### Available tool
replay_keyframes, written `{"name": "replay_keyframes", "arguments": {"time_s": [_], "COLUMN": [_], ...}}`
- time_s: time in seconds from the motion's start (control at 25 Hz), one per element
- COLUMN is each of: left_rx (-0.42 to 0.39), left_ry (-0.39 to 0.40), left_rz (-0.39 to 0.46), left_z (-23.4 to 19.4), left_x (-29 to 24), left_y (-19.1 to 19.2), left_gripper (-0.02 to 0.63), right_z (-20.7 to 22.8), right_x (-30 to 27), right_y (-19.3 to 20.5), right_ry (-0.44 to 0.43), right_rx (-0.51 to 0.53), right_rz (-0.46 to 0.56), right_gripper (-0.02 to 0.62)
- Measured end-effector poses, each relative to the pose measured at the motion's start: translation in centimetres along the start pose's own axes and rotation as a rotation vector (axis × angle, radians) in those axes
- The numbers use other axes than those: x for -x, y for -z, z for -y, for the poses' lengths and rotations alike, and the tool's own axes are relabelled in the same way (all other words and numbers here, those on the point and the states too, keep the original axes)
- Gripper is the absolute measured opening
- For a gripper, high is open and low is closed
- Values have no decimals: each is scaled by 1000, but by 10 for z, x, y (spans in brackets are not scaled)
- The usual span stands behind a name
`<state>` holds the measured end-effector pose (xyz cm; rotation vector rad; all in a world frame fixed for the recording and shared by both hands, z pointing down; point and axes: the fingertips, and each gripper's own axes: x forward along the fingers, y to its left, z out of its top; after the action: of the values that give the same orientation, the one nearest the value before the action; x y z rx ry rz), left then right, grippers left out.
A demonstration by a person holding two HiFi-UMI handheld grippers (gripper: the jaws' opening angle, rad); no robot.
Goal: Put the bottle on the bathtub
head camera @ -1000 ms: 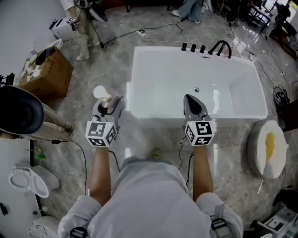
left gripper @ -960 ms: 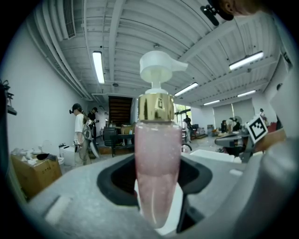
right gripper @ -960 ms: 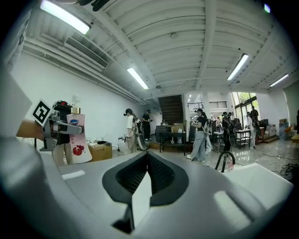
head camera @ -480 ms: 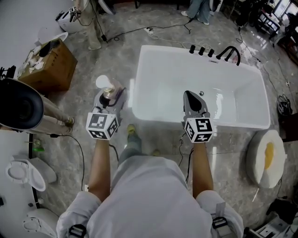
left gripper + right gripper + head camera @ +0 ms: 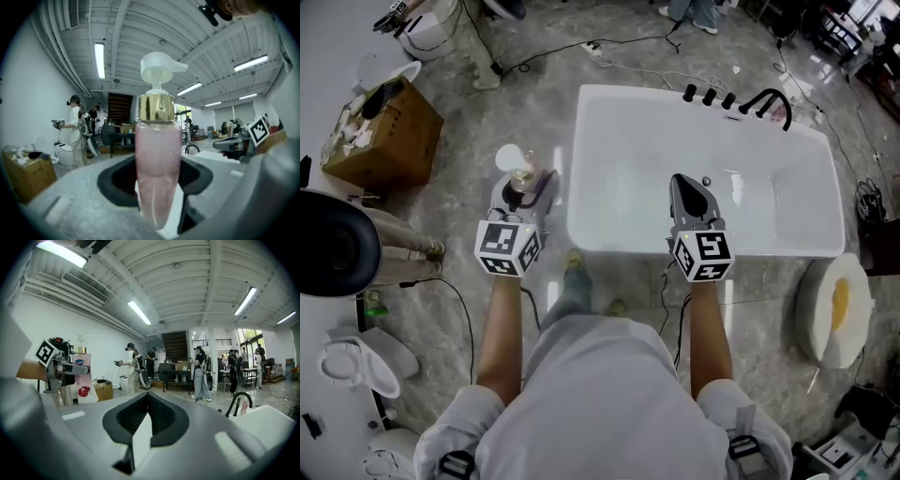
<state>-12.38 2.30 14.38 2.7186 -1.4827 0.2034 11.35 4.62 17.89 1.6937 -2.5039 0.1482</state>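
Observation:
A pink pump bottle with a gold collar and white pump head stands upright between the jaws of my left gripper, which is shut on it. It hangs over the marble floor, just left of the white bathtub. In the right gripper view the same bottle shows at the left, held by the other gripper. My right gripper is shut with nothing in it, its tips meeting, and reaches over the tub's near rim.
Black taps and a curved spout line the tub's far rim. A cardboard box sits on the floor to the left, a toilet at lower left, a round white tray at the right. Cables cross the floor; people stand beyond.
Both grippers and the person have come forward toward the bathtub; the tub now lies closer under the right gripper. The bottle stays gripped on the left.

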Motion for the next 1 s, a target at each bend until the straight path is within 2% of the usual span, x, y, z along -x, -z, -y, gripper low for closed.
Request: {"name": "replay_keyframes", "arguments": {"time_s": [0.6, 1.0], "left_rx": [49, 69], "left_ry": [93, 53], "left_rz": [-21, -63], "left_z": [-127, -149], "left_x": [-119, -172], "left_y": [8, 37], "left_gripper": [215, 215], "right_z": [-3, 36], "right_x": [-159, -197], "right_y": [-11, 10], "right_ry": [73, 63], "right_rx": [-28, -93], "right_rz": [-53, -70], "right_gripper": [3, 3]}}
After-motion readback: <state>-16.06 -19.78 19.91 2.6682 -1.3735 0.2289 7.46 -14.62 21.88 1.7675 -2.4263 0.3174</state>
